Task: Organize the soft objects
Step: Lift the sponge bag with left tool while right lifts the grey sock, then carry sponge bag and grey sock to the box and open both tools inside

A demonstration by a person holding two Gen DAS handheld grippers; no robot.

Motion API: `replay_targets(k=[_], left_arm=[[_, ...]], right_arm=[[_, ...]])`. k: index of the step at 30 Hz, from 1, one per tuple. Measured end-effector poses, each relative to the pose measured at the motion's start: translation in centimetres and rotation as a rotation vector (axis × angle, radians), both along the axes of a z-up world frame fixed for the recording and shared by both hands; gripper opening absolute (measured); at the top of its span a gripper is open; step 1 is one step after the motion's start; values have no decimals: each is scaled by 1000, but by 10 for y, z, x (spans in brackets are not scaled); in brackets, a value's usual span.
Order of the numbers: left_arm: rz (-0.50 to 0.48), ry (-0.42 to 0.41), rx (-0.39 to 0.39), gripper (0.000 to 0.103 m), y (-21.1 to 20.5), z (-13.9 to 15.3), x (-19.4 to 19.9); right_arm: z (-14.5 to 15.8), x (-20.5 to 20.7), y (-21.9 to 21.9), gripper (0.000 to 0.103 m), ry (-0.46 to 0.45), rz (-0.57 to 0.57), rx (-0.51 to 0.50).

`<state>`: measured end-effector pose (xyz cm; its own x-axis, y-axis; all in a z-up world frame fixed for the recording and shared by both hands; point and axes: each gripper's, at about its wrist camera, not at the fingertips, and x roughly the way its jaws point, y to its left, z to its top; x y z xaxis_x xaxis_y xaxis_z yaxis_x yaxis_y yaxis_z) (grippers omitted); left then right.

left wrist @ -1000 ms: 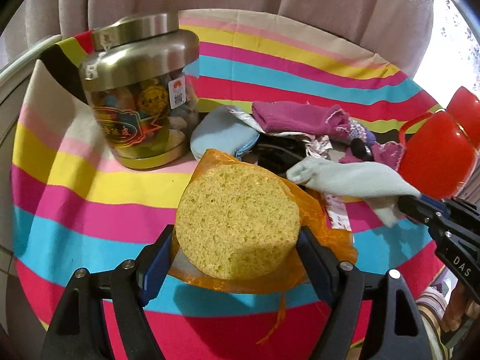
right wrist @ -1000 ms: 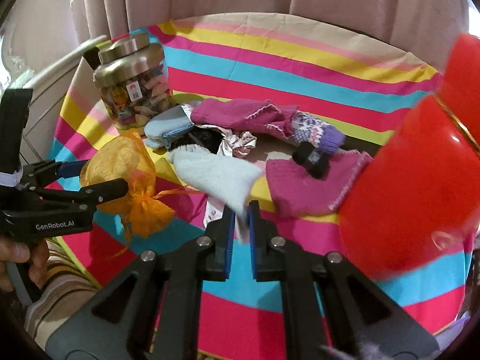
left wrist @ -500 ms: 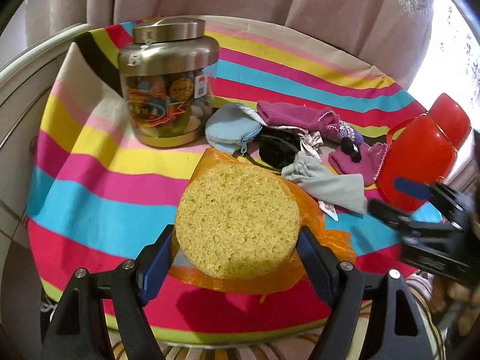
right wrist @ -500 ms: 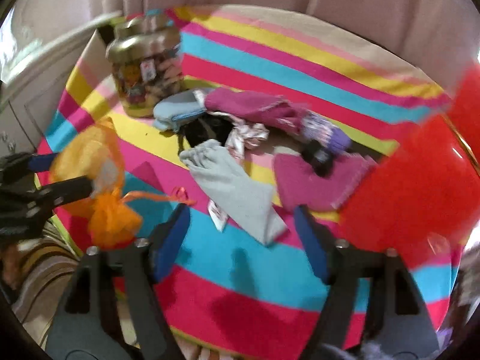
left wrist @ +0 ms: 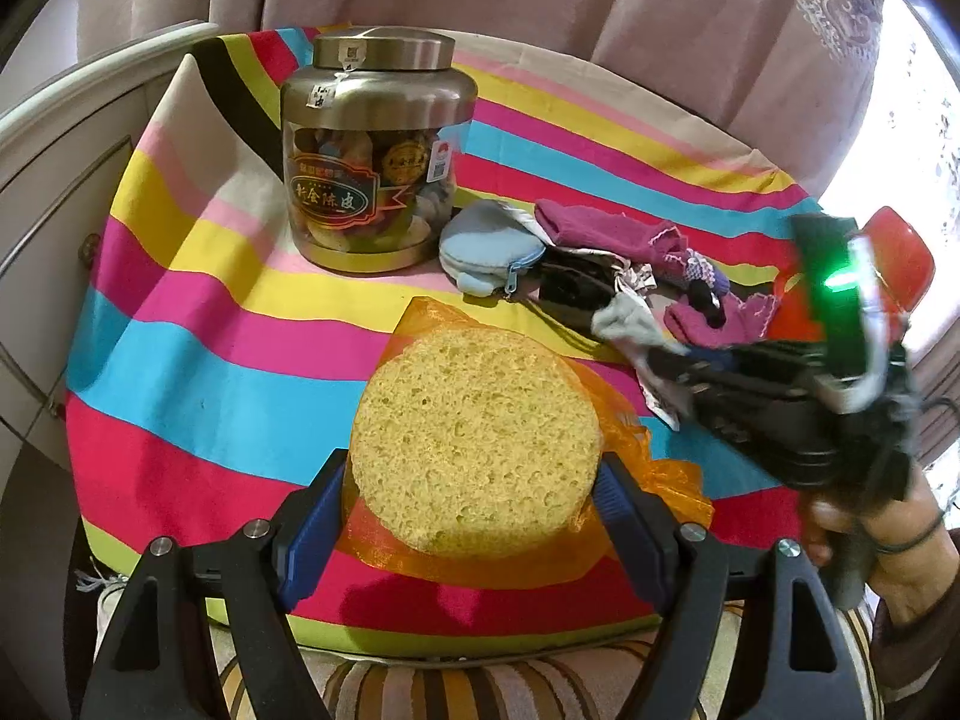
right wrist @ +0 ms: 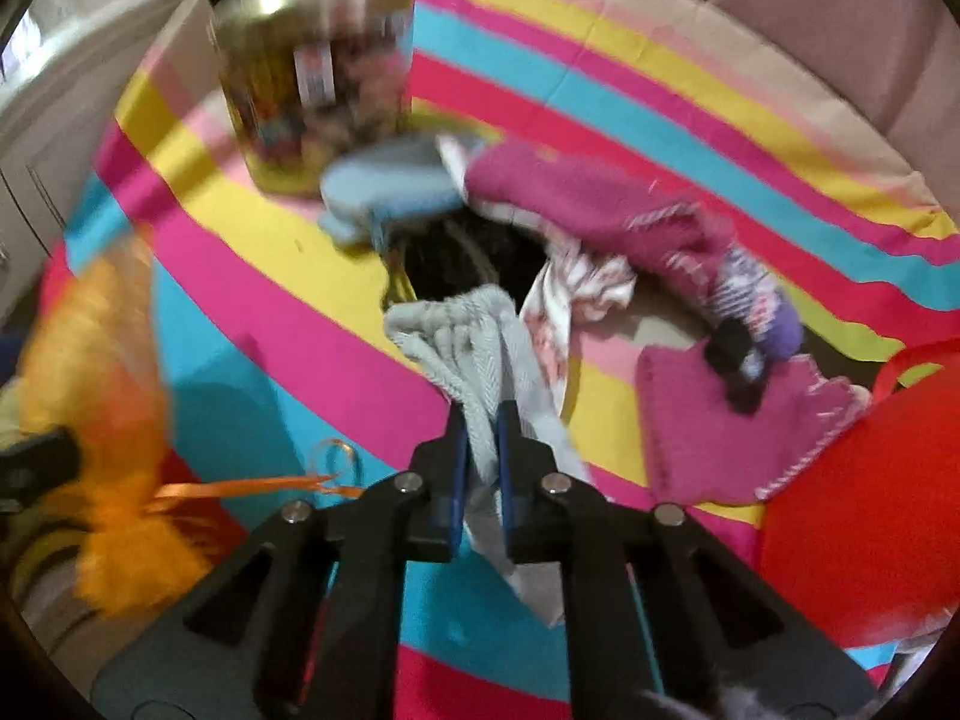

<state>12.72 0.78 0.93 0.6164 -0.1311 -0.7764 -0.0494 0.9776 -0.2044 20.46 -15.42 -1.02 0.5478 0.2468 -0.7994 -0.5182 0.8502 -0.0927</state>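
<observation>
A round yellow sponge (left wrist: pixel 474 420) in an orange mesh bag (left wrist: pixel 654 480) sits between the blue pads of my left gripper (left wrist: pixel 474 468), which is shut on it above the near edge of the striped tablecloth (left wrist: pixel 210 360). In the right wrist view my right gripper (right wrist: pixel 480 420) has its jaws closing, and the pads pinch a bunched grey sock (right wrist: pixel 462 324) that runs between them. The same sock (left wrist: pixel 624 324) shows at that gripper's tip in the left wrist view. The orange bag (right wrist: pixel 114 420) appears blurred at the left of the right wrist view.
A steel-lidded jar (left wrist: pixel 372 156) stands at the back left. Beside it lie a light blue zip pouch (left wrist: pixel 486 240), a dark item (right wrist: pixel 474 258), magenta socks (right wrist: pixel 600 210) and a magenta mitt (right wrist: pixel 720 426). A red plastic container (right wrist: pixel 852 492) is at the right. A person's hand (left wrist: pixel 888 540) holds the right gripper.
My right gripper let the grey sock go, opened wide, moved forward and shut on it again nearer the cuff. The left gripper drew back toward the near table edge with the sponge.
</observation>
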Motion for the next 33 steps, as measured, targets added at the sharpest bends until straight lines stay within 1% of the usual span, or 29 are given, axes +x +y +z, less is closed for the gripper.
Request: replay_targets(k=[2, 8, 12, 16, 19, 26, 33], left_arm=[[2, -3, -3, 80, -1, 0, -1], [10, -19, 7, 80, -1, 2, -5], [5, -35, 7, 80, -3, 5, -9], [-22, -55, 4, 80, -11, 11, -12], [-50, -66, -1, 80, -22, 18, -16], [-135, -90, -8, 80, -61, 33, -26], [-278, -121, -11, 80, -128, 50, -37]], right_arm=[[15, -10, -5, 9, -18, 5, 46], [45, -39, -16, 9, -55, 3, 133], [61, -57, -27, 9, -70, -13, 178], [71, -75, -52, 9, -79, -59, 209], [74, -88, -75, 9, -80, -104, 221], [80, -123, -147, 9, -85, -235, 231], [83, -164, -237, 9, -106, -412, 216]])
